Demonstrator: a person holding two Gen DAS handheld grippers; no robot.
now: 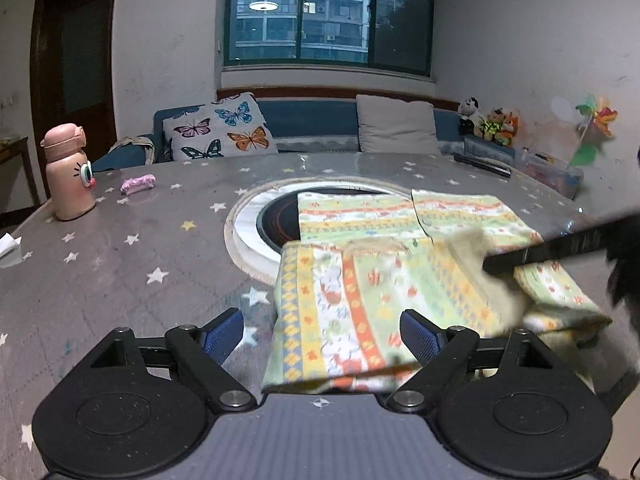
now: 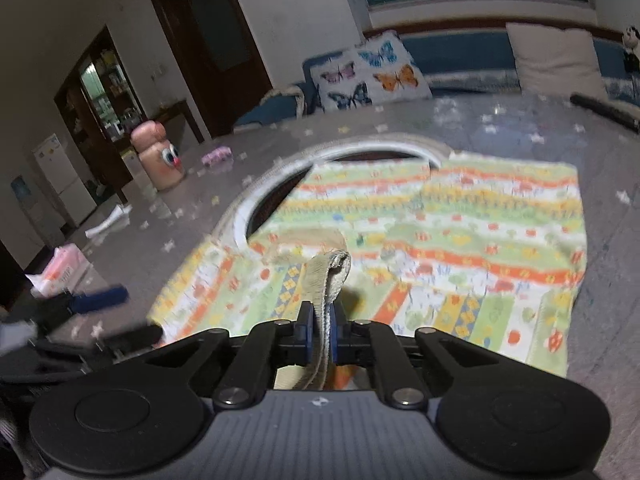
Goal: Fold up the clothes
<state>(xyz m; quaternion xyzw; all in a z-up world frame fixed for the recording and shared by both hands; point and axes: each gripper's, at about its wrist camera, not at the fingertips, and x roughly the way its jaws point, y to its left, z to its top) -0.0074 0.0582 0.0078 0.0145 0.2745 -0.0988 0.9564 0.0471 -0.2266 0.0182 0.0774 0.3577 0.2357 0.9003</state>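
1. two handheld grippers work over a patterned garment spread on a grey, star-printed table, its far edge lying over a round white-rimmed inset at the table's centre.
2. right gripper: jaws closed on a beige ribbed edge of the garment, the fabric pinched between the blue pads and raised above the rest of the cloth; in the left wrist view a dark finger of this gripper crosses over the garment's right side, where the cloth is blurred.
3. left gripper: jaws wide apart, gripping nothing, its right blue pad over the near part of the garment and its left pad over bare table just beside the cloth's left edge.
4. far left on the table stand a pink cartoon-faced bottle and, near it, a small pink object; both lie well apart from the garment.
5. behind the table, a butterfly cushion and a plain grey cushion sit on a blue sofa under a window.
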